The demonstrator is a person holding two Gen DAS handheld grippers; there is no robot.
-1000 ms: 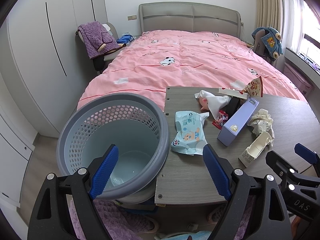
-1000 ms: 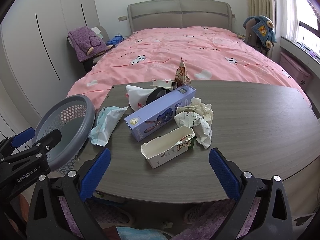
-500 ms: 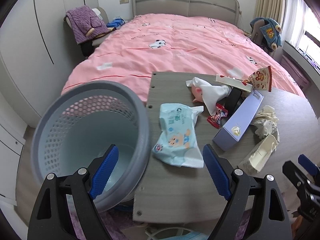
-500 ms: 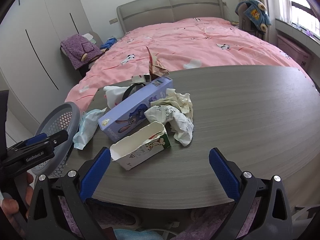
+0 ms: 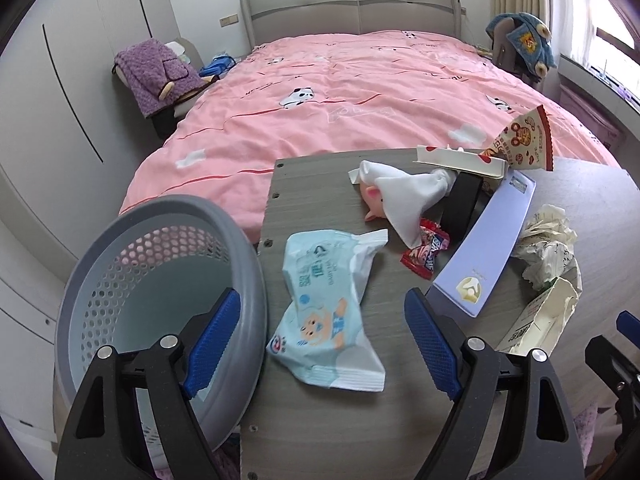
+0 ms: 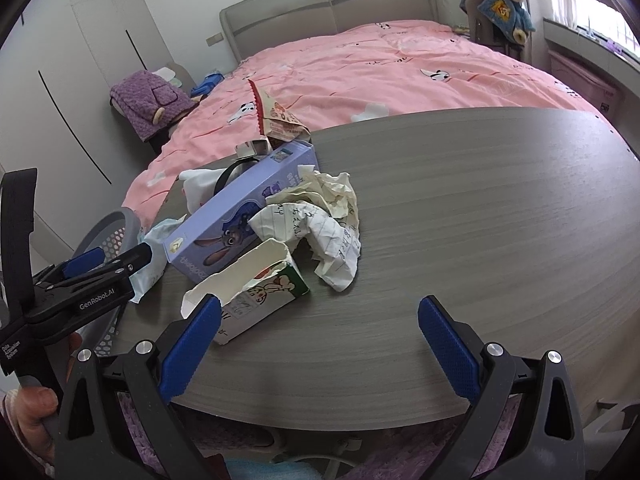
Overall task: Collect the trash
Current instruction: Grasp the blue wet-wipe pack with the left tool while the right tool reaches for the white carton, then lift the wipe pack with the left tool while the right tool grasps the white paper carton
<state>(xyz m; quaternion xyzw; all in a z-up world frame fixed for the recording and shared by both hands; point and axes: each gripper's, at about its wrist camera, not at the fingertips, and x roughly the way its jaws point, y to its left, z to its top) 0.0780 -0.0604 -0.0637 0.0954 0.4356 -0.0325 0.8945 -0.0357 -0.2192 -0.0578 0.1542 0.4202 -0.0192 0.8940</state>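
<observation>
The left hand-held gripper [image 5: 322,326], its jaws wide and closing, straddles a blue wipes pack [image 5: 328,308] on the bench [image 5: 320,176], not yet pinched; the bin [image 5: 160,292] stands just left. The right hand-held gripper [image 6: 318,338] hangs open, empty, near a torn carton [image 6: 248,288]. The limp pack may slide or bunch. The bin's floor and the items behind the purple box [image 6: 240,216] are hidden.
</observation>
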